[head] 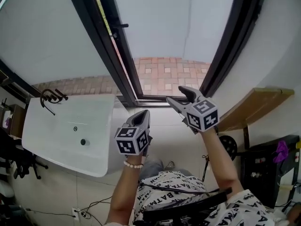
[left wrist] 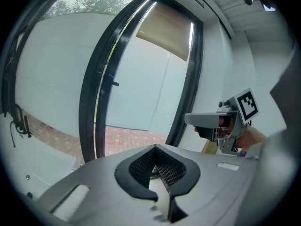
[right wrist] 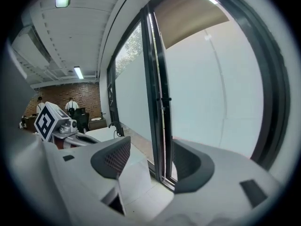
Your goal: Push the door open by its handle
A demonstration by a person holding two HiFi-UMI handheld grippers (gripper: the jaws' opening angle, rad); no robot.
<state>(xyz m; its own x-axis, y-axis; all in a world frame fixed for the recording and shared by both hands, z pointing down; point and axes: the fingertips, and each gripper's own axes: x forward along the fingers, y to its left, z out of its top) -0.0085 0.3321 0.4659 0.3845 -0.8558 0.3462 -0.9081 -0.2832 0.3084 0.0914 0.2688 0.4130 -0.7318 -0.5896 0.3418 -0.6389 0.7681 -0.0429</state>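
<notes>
The door's black frame edge [head: 108,46] runs up the middle of the head view, with a small black handle [head: 123,26] sticking out of it. The same handle [right wrist: 165,99] shows in the right gripper view and, smaller, as the handle [left wrist: 114,84] in the left gripper view. Right of this edge, brick paving [head: 169,76] and a pale wall show through the doorway. My right gripper [head: 178,95] is open near the threshold, well below the handle, with nothing between its fingers. My left gripper [head: 141,116] hangs lower and to the left, shut and empty.
A white basin [head: 70,131] with a black tap [head: 49,98] stands at the left. A wooden shelf [head: 254,107] and a dark cabinet [head: 268,164] are at the right. Cables [head: 89,206] lie on the floor by my feet. Two people [right wrist: 71,105] stand far back indoors.
</notes>
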